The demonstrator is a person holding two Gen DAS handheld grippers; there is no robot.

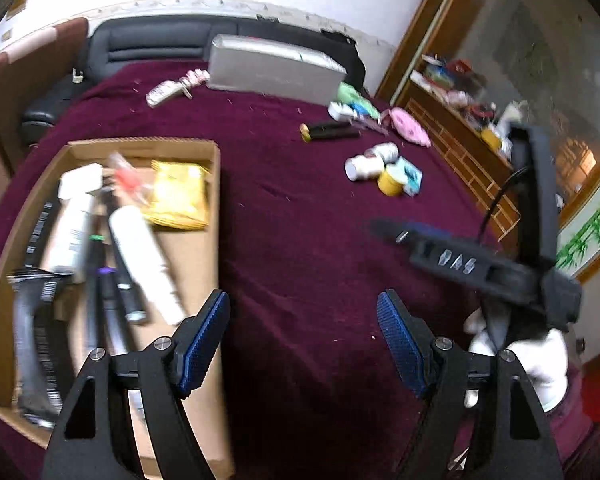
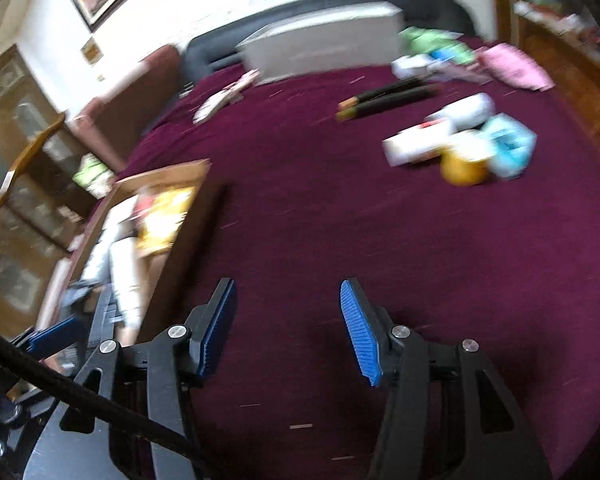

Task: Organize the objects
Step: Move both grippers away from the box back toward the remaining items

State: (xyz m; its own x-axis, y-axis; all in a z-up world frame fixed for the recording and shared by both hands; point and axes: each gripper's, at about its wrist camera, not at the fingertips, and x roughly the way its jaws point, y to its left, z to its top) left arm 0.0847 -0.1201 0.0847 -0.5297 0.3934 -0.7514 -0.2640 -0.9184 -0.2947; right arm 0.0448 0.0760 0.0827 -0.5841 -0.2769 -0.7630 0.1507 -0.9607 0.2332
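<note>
- Left wrist view: the left gripper [image 1: 302, 340] hangs over a maroon cloth [image 1: 300, 240], its blue-padded jaws spread wide with nothing between them.
- To its left lies an open cardboard box [image 1: 210, 220], already holding white tubes [image 1: 140, 248], dark pens [image 1: 100, 280] and a yellow packet [image 1: 178, 196]; details inside are blurred.
- Far right on the cloth, a loose cluster waits outside the box: white bottles [image 1: 364, 166], a yellow cup [image 1: 390, 182] and a pale blue packet [image 1: 410, 174], touching one another.
- Farther back lie a black stick [image 1: 332, 131], a pink item [image 1: 410, 126] and a long grey box [image 1: 276, 68].
- At right, a white-gloved hand [image 1: 540, 360] grips the right gripper's handle.
- Right wrist view: the right gripper [image 2: 288, 324] is also over bare maroon cloth [image 2: 380, 260], jaws parted moderately and empty.
- The cardboard box [image 2: 180, 232] sits near left, the yellow packet [image 2: 168, 208] visible inside.
- The bottles [image 2: 420, 144], yellow cup [image 2: 464, 168] and blue packet [image 2: 508, 144] lie far right, well apart from the box; motion blur softens them.
- The left gripper [image 2: 50, 336] shows at the lower left edge.
</note>
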